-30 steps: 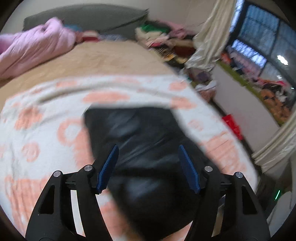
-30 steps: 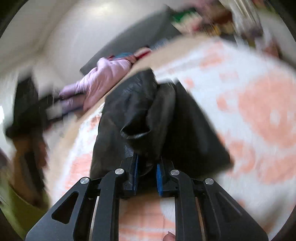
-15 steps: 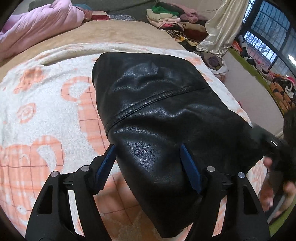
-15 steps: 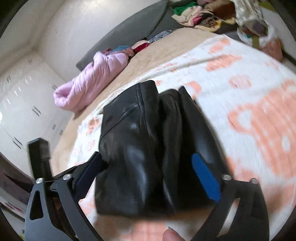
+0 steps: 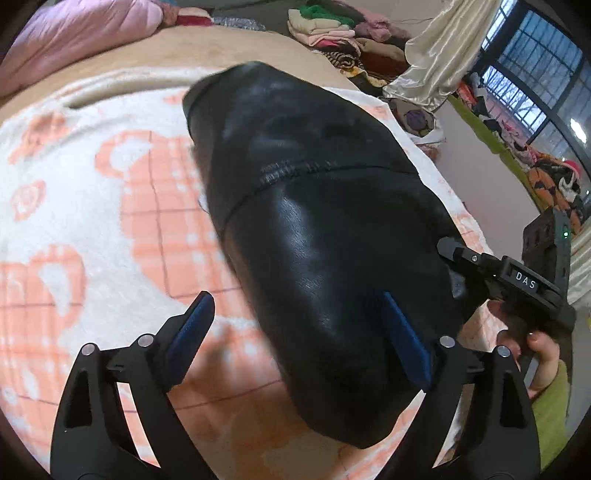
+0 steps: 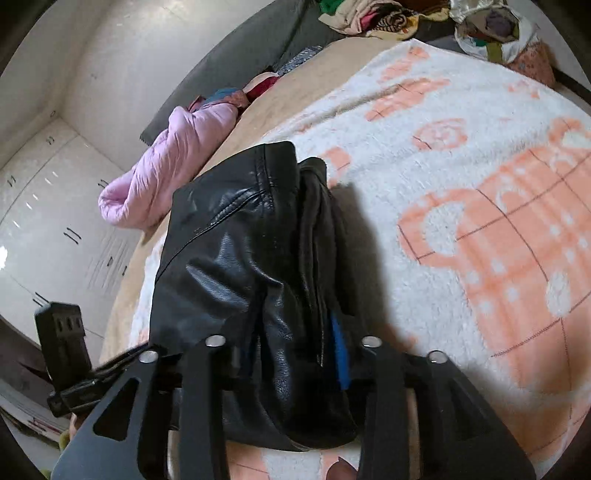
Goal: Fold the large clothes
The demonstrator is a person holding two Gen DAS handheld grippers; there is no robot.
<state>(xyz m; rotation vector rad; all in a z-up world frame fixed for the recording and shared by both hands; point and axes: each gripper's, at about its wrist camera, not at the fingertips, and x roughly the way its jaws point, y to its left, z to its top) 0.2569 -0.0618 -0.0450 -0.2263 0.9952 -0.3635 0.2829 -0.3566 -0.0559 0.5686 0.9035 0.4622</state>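
A folded black leather jacket (image 5: pixel 314 229) lies on the white and orange blanket (image 5: pixel 92 192); it also shows in the right wrist view (image 6: pixel 236 258). My left gripper (image 5: pixel 299 328) is open, its jaws astride the jacket's near end, one finger over the blanket and one over the leather. My right gripper (image 6: pixel 291 354) has its jaws closed around a thick fold at the jacket's near edge; a blue pad (image 6: pixel 340 354) shows against the leather. The right gripper also shows in the left wrist view (image 5: pixel 517 280) at the jacket's right side.
A pink quilt (image 6: pixel 166 170) lies at the far end of the bed by a grey headboard (image 6: pixel 236 62). Piles of clothes (image 5: pixel 332 33) and a cream curtain (image 5: pixel 439 55) stand beyond the bed. White cupboards (image 6: pixel 55 221) are on the left.
My right gripper, open half a second ago, has closed on the jacket's near fold. My left gripper stays open and has come closer over the jacket.
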